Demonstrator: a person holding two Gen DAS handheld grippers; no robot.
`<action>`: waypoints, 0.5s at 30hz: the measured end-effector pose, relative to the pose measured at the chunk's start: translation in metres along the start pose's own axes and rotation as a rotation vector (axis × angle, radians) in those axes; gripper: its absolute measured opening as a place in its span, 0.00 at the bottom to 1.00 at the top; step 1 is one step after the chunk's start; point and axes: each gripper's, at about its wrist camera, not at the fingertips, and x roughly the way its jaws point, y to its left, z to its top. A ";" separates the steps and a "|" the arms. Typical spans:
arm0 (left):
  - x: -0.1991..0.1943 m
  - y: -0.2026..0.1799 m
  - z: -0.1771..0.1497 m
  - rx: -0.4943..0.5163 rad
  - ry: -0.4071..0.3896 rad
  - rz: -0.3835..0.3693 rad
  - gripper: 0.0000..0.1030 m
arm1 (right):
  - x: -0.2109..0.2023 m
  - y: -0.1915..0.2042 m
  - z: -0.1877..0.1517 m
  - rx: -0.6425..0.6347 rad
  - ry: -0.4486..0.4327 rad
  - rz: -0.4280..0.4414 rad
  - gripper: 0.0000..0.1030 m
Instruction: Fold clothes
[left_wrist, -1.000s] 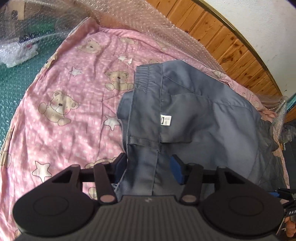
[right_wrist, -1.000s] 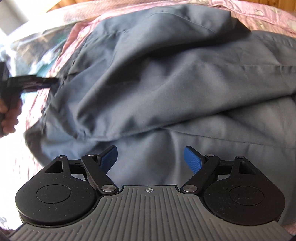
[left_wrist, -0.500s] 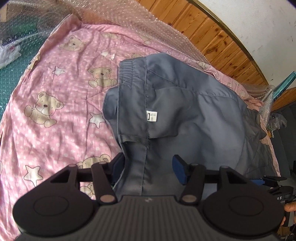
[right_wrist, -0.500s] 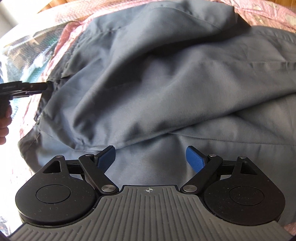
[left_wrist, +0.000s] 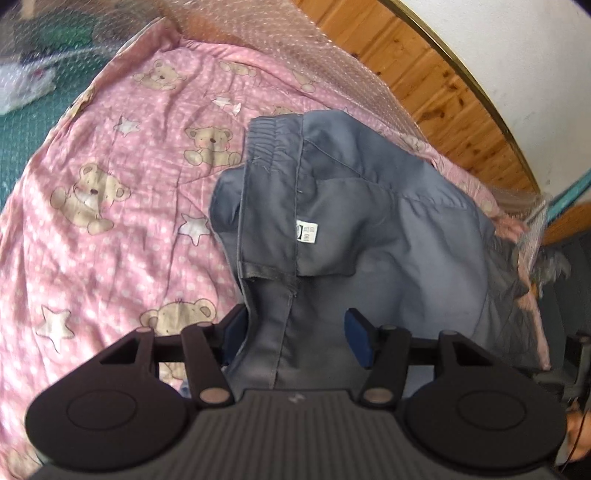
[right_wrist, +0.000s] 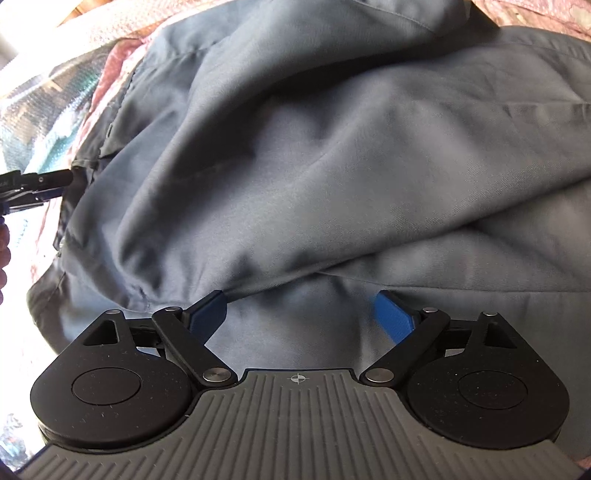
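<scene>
Now, grey trousers (left_wrist: 369, 229) on a pink bear-print sheet (left_wrist: 110, 206), left gripper (left_wrist: 295, 332) jaws apart around the fabric edge, right gripper (right_wrist: 301, 314) jaws apart over the cloth.

Rumpled grey trousers (left_wrist: 369, 229) fill the bed's right side; the pink bear-print sheet (left_wrist: 122, 206) lies open to their left, bubble wrap (left_wrist: 295, 48) bordering beyond.

Size label (left_wrist: 306, 232) print too small

Rumpled grey trousers (left_wrist: 369, 229), waistband turned out, white label showing, on pink bedsheet (left_wrist: 122, 206).
</scene>
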 end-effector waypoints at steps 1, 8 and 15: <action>0.001 0.001 0.001 -0.032 -0.006 -0.001 0.57 | 0.000 -0.004 -0.002 0.013 0.005 0.000 0.89; 0.008 -0.011 -0.006 -0.048 -0.034 0.036 0.59 | 0.001 -0.006 0.006 -0.012 0.058 -0.013 0.89; 0.010 -0.021 -0.005 0.023 -0.014 0.066 0.58 | 0.006 0.004 0.003 -0.078 0.066 -0.029 0.94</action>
